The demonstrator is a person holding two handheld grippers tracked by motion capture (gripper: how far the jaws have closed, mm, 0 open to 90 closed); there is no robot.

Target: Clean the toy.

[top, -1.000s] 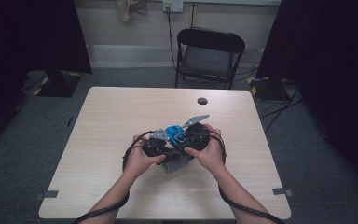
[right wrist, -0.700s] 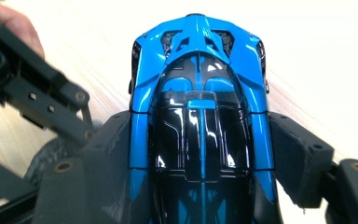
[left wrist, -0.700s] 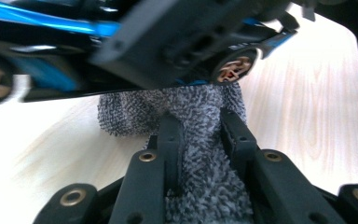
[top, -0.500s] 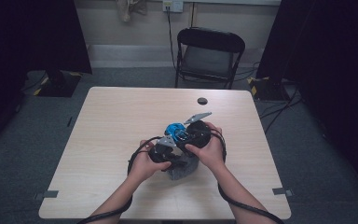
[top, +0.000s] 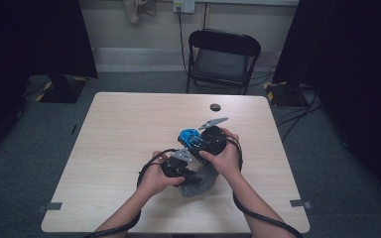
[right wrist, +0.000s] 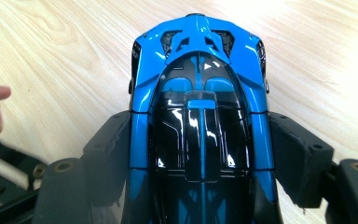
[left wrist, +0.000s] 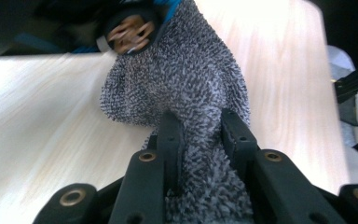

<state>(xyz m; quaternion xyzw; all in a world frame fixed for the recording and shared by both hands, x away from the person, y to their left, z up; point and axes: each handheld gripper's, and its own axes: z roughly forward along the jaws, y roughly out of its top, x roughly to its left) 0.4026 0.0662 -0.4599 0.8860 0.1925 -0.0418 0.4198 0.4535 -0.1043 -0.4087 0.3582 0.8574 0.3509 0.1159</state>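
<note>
Left hand-held gripper (left wrist: 198, 140) pinching soft, floppy grey cloth (left wrist: 186, 88); right hand-held gripper (right wrist: 200, 154) clamping rigid, glossy, slippery blue toy car (right wrist: 198, 93) by flanks.

Light wood desk (top: 119, 144); small black disc (top: 215, 107) near far edge, grey fuzzy cloth (top: 204, 181) lying near front.

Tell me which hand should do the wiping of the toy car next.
Left, most likely. The left gripper is already shut on the grey cloth, beside the blue toy car. The right gripper is occupied clamping the car's sides above the table.
</note>
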